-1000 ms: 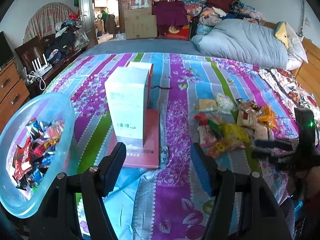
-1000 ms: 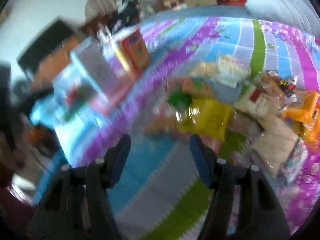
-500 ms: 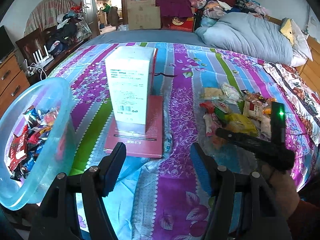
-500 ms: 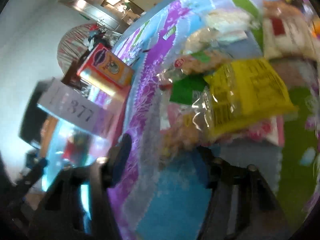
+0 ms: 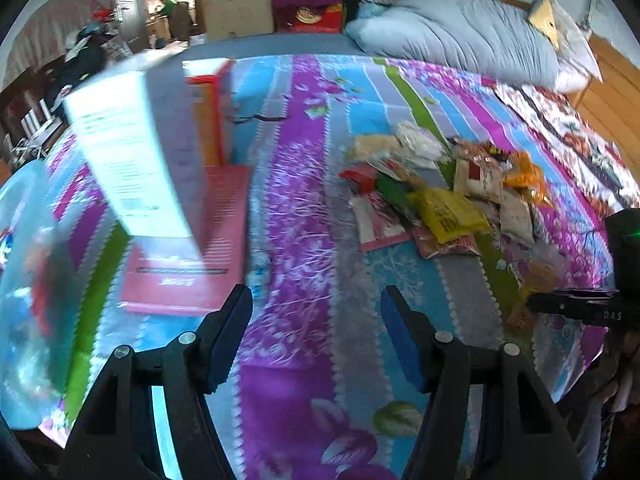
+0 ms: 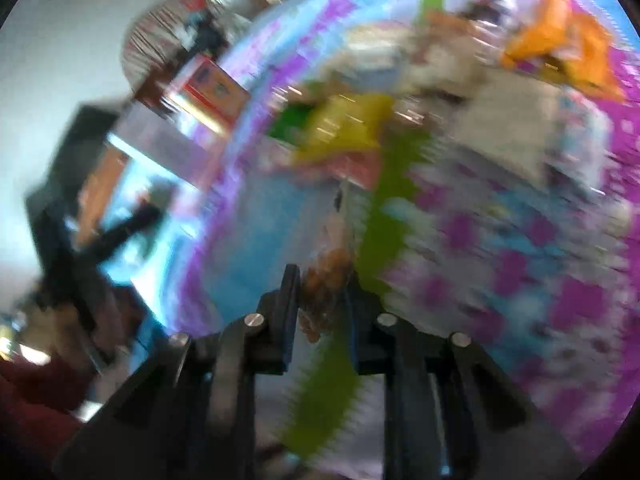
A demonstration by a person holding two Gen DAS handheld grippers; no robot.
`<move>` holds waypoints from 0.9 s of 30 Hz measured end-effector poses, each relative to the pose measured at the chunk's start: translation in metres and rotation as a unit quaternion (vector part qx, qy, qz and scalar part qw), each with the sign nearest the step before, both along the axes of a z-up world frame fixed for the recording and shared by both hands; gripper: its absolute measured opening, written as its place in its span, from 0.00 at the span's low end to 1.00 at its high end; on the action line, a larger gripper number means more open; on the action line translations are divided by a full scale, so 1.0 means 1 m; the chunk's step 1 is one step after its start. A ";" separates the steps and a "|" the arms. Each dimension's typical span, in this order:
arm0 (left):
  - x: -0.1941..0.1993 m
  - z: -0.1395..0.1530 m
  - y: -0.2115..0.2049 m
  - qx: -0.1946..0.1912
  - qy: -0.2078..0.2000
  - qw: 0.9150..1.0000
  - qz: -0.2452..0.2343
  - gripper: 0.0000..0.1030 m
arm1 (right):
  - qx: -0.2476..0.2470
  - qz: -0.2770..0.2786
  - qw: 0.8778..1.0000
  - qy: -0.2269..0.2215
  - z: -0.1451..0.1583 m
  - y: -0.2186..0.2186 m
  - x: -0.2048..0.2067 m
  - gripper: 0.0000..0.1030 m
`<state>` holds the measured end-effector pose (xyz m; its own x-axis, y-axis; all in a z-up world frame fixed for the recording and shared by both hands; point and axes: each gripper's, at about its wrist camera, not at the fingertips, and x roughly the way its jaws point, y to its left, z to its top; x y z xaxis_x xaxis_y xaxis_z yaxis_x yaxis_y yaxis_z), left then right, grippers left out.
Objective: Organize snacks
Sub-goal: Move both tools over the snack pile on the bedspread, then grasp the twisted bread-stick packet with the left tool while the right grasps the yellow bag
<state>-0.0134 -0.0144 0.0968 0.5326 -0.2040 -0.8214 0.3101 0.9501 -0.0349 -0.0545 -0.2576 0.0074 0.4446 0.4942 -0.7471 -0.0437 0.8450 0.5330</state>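
One wide bed covered by a striped purple, blue and green floral sheet (image 5: 304,208) fills both views, with a grey-blue quilt (image 5: 460,36) bunched at the upper right of the left wrist frame. At that frame's left edge stands a translucent blue plastic tub (image 5: 28,280) with wrappers blurred inside it. Beside it, upper left of centre, a tall white cardboard box (image 5: 132,152) stands upright on a flat pink book-like slab (image 5: 196,256), an orange-red carton (image 5: 210,108) just behind it. A loose heap of snack packets (image 5: 452,188) lies right of centre on the sheet, a yellow plastic pouch (image 5: 446,212) near its front.

The left gripper (image 5: 316,332) at bottom centre has its blue-padded jaws standing about half apart over bare sheet, nothing between them. The right gripper (image 6: 320,292), bottom centre of its own heavily smeared frame, has its jaws drawn in tight on what appears to be a clear packet of brown snack pieces (image 6: 328,272), lifted out of the heap; the same tool shows as a dark shape at the far right edge of the left wrist frame.
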 end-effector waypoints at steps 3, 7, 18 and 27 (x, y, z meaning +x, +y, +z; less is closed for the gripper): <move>0.008 -0.010 -0.014 -0.002 0.014 1.000 0.002 0.66 | -0.083 -0.058 0.995 -0.015 0.009 -0.015 -0.001 0.43; 0.021 -0.020 -0.030 -0.024 0.043 0.999 0.004 0.66 | -0.064 -0.108 0.991 -0.054 0.026 -0.017 -0.005 0.51; 0.036 -0.016 -0.028 -0.022 0.034 0.998 0.047 0.66 | -0.136 -0.033 0.990 -0.008 0.008 0.080 0.124 0.87; 0.018 -0.029 -0.008 -0.023 0.048 0.997 0.052 0.66 | -0.131 -0.063 0.989 -0.022 0.009 0.072 0.127 0.68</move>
